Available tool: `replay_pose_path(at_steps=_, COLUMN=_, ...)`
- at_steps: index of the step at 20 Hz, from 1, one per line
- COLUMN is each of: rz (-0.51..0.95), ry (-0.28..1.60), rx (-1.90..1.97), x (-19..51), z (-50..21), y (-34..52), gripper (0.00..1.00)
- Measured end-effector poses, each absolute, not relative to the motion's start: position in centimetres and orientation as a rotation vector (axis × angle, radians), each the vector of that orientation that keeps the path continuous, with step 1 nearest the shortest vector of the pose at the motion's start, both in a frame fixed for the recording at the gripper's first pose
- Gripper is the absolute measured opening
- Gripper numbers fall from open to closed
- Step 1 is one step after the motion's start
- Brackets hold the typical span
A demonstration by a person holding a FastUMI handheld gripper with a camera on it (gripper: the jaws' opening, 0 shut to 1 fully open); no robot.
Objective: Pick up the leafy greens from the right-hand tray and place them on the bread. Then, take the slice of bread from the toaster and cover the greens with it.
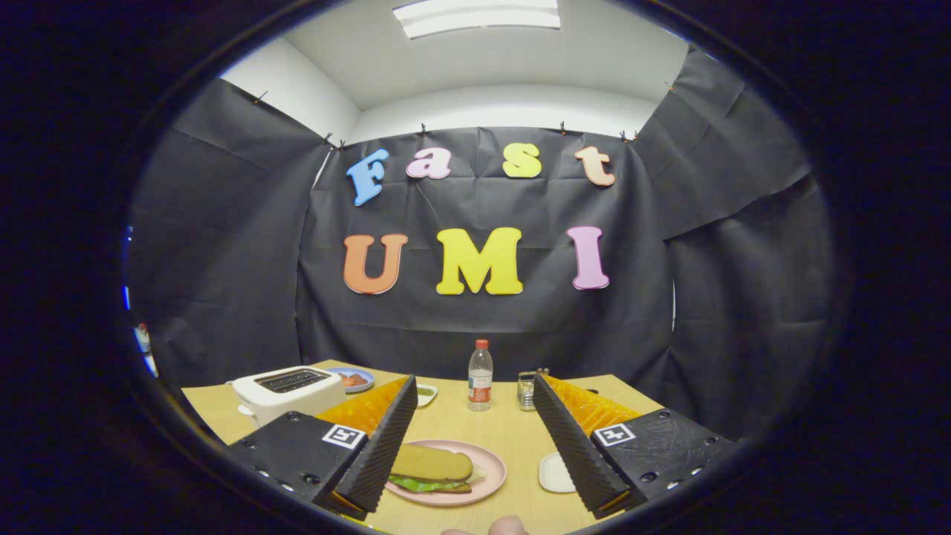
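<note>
In the gripper view your gripper has its fingers spread wide with nothing between them. The pink plate sits just ahead on the wooden table, by the left finger, with the bread already lying over the leafy greens (green edge peeking out underneath). The toaster stands beyond the left finger, a water bottle farther back.

The gripper is held above the surface, pointing forward, with its jaws spread wide apart and nothing between them. Below the jaws, at the near side, a fingertip of the person is seen.
</note>
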State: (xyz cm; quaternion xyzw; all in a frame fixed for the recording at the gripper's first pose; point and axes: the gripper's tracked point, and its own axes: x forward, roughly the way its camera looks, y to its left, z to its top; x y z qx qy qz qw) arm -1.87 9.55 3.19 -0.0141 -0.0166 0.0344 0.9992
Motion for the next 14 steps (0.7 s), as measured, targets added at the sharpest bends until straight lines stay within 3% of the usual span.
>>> replay_pose_path(at_steps=14, rz=0.01, ry=-0.054, rx=-0.013, x=-1.9, z=4.4, y=9.0, gripper=0.95)
